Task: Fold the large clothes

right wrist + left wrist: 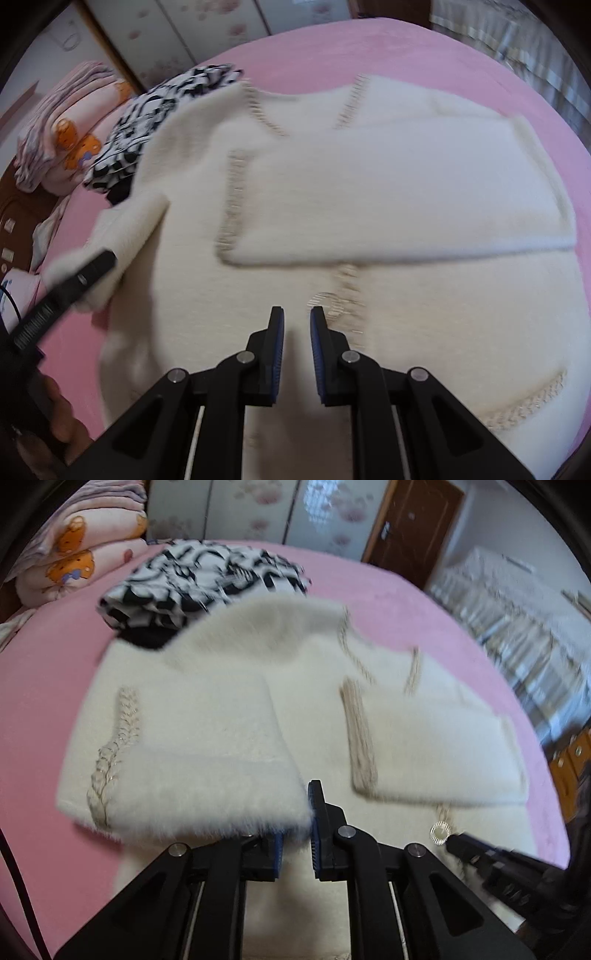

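Note:
A white fluffy cardigan [388,830] [229,332] with beige braided trim lies spread on the pink bed [48,657] [369,48]. One sleeve [436,746] [399,192] is folded across its chest. My left gripper [301,812] [105,260] is shut on the cuff of the other sleeve [207,775] [122,236], lifted off the bed; the cuff hides its left finger. My right gripper [297,314] [452,840] hovers over the cardigan's front near a round button [439,830]. Its jaws stand a little apart with nothing between them.
A black-and-white patterned garment [199,579] [155,114] lies behind the cardigan, partly under its shoulder. Folded pink quilts with orange bears [81,554] [70,122] sit at the bed's far left. A brown door [413,528] and a pale wardrobe [251,506] stand beyond. A hand [62,424] holds the left gripper.

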A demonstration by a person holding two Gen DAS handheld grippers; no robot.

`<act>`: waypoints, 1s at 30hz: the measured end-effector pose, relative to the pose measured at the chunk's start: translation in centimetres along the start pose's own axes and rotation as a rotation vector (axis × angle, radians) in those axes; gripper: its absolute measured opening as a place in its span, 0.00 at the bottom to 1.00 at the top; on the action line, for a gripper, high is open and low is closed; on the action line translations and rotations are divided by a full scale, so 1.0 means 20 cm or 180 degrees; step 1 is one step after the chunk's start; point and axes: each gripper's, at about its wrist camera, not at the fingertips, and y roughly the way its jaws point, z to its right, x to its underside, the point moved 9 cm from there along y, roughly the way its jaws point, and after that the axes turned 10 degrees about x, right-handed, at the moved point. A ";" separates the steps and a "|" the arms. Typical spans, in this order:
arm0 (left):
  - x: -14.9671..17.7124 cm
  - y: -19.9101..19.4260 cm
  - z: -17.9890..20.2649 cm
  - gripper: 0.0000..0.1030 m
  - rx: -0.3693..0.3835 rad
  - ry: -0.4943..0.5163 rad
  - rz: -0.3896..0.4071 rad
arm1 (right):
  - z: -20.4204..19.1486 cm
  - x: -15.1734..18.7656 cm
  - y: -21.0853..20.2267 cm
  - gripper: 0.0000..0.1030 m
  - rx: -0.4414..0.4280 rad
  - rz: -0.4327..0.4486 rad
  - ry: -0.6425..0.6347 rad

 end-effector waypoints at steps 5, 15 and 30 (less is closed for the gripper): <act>0.11 0.06 0.01 0.48 0.0097 -0.0022 -0.0250 | 0.11 0.02 0.02 0.19 -0.0040 -0.0030 0.0090; 0.23 -0.08 0.06 0.68 0.0189 -0.0001 -0.0384 | 0.01 0.00 -0.03 0.23 -0.0192 0.0072 -0.0017; 0.39 -0.46 -0.29 0.69 -0.0265 -0.0323 -0.0258 | -0.52 0.06 -0.18 0.46 -0.0496 0.0311 -0.1153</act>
